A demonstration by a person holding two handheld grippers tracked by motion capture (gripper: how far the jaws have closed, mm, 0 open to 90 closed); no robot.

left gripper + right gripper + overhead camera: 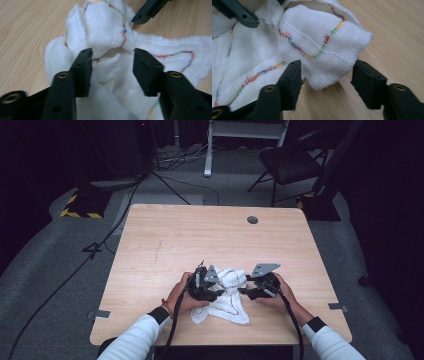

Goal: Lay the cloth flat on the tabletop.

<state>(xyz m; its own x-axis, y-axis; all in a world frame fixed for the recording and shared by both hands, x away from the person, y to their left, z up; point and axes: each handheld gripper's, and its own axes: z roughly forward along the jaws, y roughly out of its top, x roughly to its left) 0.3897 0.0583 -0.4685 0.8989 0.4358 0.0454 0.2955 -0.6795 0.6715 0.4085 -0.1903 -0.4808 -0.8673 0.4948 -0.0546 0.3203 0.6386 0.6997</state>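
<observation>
1. Black jaws of the left gripper (112,72) stand apart over a raised fold of the cloth (105,27); the fold sits between them, but neither pad presses on it that I can see.
2. Across from it, the right gripper (325,82) also has its jaws spread. A loose corner of the cloth (322,42) bulges into the gap, touching neither pad as far as I can tell, with bare surface (392,32) under the outer jaw.
3. From the high view, the cloth (227,297) lies crumpled on the near half of the surface (165,240), between the two hands, with the left gripper (204,285) on its left part and the right gripper (260,285) at its right edge.
4. White, with a multicoloured stitched hem, it is bunched rather than flat, so I judge the work to be the straightening or folding of it, at the stage of finding holds.
5. Next, I would expect each pair of jaws to close on its own fold or corner, low enough to catch the fabric, then draw apart to spread it.
6. Thin fabric could slip out if the pinch takes too little.
</observation>
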